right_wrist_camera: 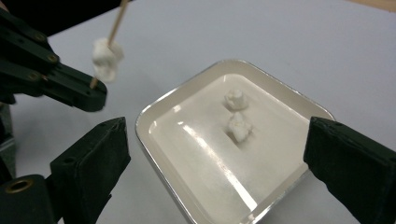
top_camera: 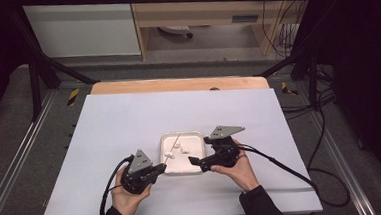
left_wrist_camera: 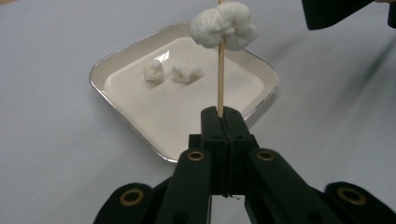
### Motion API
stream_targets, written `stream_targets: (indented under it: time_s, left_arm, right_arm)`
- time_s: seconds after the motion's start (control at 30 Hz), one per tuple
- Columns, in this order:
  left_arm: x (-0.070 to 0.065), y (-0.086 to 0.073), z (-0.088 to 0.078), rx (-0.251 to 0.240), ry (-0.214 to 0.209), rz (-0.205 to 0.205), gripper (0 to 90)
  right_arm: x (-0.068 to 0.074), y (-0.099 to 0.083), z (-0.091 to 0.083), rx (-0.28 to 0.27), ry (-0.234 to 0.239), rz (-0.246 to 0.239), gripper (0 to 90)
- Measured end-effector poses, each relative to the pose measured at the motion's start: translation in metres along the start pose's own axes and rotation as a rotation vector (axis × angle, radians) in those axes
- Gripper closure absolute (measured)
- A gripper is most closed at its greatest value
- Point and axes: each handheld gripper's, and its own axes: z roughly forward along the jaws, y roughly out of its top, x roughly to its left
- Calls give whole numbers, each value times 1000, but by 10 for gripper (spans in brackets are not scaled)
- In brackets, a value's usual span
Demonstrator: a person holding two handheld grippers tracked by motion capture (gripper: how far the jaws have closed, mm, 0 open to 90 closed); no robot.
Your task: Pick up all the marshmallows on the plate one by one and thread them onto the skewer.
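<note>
My left gripper point(left_wrist_camera: 222, 116) is shut on the lower end of a thin wooden skewer point(left_wrist_camera: 220, 79), which stands up from its jaws. A white puffy lump point(left_wrist_camera: 224, 25) is stuck on the skewer, a little above the gripper. In the high view this gripper point(top_camera: 161, 167) sits at the left front corner of a square white tray point(top_camera: 181, 134). Two small white pieces point(right_wrist_camera: 236, 99) point(right_wrist_camera: 239, 127) lie in the tray. My right gripper point(right_wrist_camera: 217, 135) hangs over the tray's near right side, its jaws wide apart with nothing between them. The skewered lump point(right_wrist_camera: 106, 58) shows to its left.
The tray rests near the front middle of a white sheet point(top_camera: 129, 116) that covers the table. A wooden edge point(top_camera: 177, 84) runs along the back. Black cables point(top_camera: 282, 164) trail from both grippers toward the front and right. Dark frame legs stand at both back corners.
</note>
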Motion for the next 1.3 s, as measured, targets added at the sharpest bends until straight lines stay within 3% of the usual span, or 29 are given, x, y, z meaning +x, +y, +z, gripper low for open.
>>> stream_targets:
  time_s: [0.1,0.3,0.43,0.57,0.9,1.03,1.3]
  left_arm:
    - [3,-1,-2,-2,6,-7,891]
    - [8,-2,-4,-8,5,-25,891]
    - [9,-3,-3,-6,1,-29,891]
    - [10,-4,-3,-6,0,-35,891]
    - [11,-5,-1,0,-3,-42,891]
    - [11,-5,-1,1,-6,-41,891]
    - [11,-5,0,0,-8,-40,891]
  right_arm:
    - [-4,-1,7,31,-19,2,59]
    - [-13,-1,21,32,-49,11,54]
    - [-16,2,33,76,-80,-14,55]
    - [-17,7,46,104,-80,-24,76]
    - [-21,10,74,147,-62,-47,245]
    - [-26,7,80,178,-59,-34,312]
    - [-27,2,88,196,-59,-65,466]
